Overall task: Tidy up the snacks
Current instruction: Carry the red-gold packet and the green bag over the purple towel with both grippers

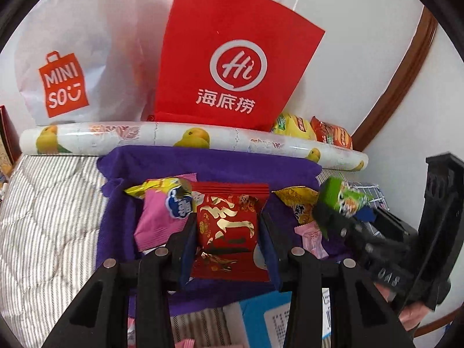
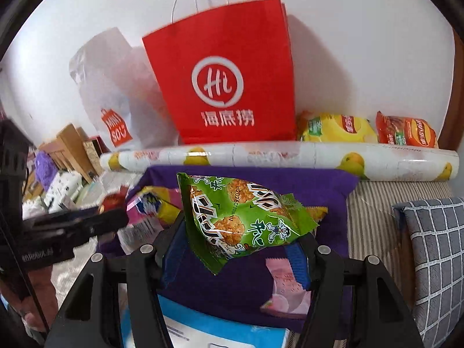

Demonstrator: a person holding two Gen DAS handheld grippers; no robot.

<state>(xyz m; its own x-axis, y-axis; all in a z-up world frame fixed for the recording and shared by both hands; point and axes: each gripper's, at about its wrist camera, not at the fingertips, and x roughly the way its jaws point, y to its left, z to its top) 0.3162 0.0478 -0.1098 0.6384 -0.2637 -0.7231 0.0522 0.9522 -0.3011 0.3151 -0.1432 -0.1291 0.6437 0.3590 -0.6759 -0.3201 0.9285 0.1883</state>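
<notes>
Lettering "Hi" marks the red bag [image 1: 232, 58] (MINISO beside); left tool [image 1: 229, 226] grips a red packet [image 1: 229, 232], right tool [image 2: 240, 232] a green packet [image 2: 240, 214].

We see a white wall [image 2: 362, 43] with brown trim [image 1: 406, 72], a striped bedcover [image 1: 52, 217], a checked pillow [image 2: 435, 246], wooden boxes [image 2: 69, 150] at far left, and even, soft light.

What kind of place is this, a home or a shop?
Most likely a home, perhaps a bedroom. The snacks lie on a purple cloth spread over striped quilted bedding, with used shopping bags, a red paper bag and a white Miniso bag, leaning against a plain white wall.
</notes>
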